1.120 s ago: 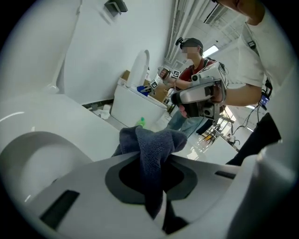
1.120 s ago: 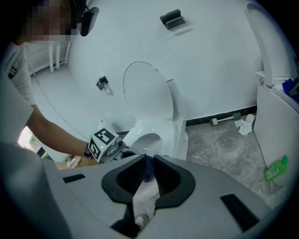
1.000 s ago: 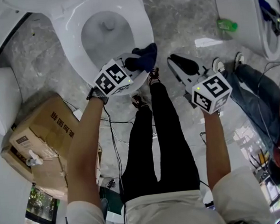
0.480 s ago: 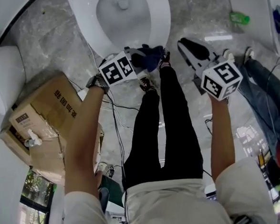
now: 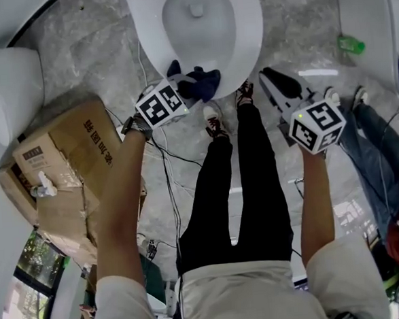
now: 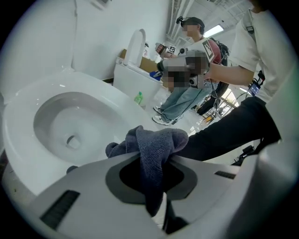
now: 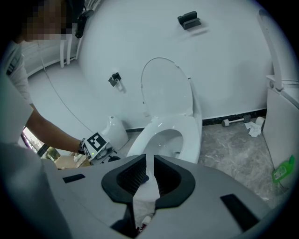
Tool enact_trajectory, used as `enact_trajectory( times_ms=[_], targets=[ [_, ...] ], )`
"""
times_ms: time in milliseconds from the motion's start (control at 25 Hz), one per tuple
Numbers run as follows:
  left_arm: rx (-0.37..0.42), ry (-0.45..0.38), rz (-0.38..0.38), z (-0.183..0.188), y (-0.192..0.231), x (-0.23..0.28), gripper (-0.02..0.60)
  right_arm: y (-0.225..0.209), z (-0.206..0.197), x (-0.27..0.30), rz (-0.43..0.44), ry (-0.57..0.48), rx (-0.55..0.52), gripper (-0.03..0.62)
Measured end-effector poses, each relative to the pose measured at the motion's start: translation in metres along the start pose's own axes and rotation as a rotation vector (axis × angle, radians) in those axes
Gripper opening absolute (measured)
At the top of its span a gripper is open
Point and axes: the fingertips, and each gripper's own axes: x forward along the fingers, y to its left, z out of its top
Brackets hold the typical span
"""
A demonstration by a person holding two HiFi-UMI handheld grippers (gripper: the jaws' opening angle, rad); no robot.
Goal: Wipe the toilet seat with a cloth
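The white toilet seat (image 5: 249, 46) lies down around the bowl at the top of the head view, and its lid (image 7: 166, 88) stands raised. My left gripper (image 5: 184, 88) is shut on a dark blue cloth (image 5: 197, 82), which rests bunched on the seat's front rim, slightly left of centre. In the left gripper view the cloth (image 6: 156, 149) hangs between the jaws above the seat (image 6: 23, 154). My right gripper (image 5: 270, 77) hovers over the floor to the right of the seat. In the right gripper view, the right gripper (image 7: 148, 175) has its jaws a narrow gap apart with nothing in them.
A torn cardboard box (image 5: 63, 165) sits at the left, beside a white fixture (image 5: 7, 87). My black-trousered legs (image 5: 248, 172) stand before the toilet, with cables (image 5: 166, 164) on the floor. A green bottle (image 5: 350, 44) and another person's jeans (image 5: 383, 149) are at the right.
My left gripper has slid the cloth leftward along the seat's front rim, from its right front to near the middle. The right gripper has drifted slightly, still apart from the seat.
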Motion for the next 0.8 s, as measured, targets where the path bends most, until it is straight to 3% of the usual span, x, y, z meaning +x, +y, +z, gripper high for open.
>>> enact_trajectory(
  times_ms=[400,800],
  targets=[
    [-0.071,-0.019,0.135,-0.025,0.045,-0.039,0.043,-0.004,0.015,0.011,0.009,0.028,-0.022,0.067],
    [-0.111,0.026,0.304,-0.01,0.131,-0.072,0.043,-0.025,0.043,0.033,0.019,0.07,-0.036,0.067]
  ],
)
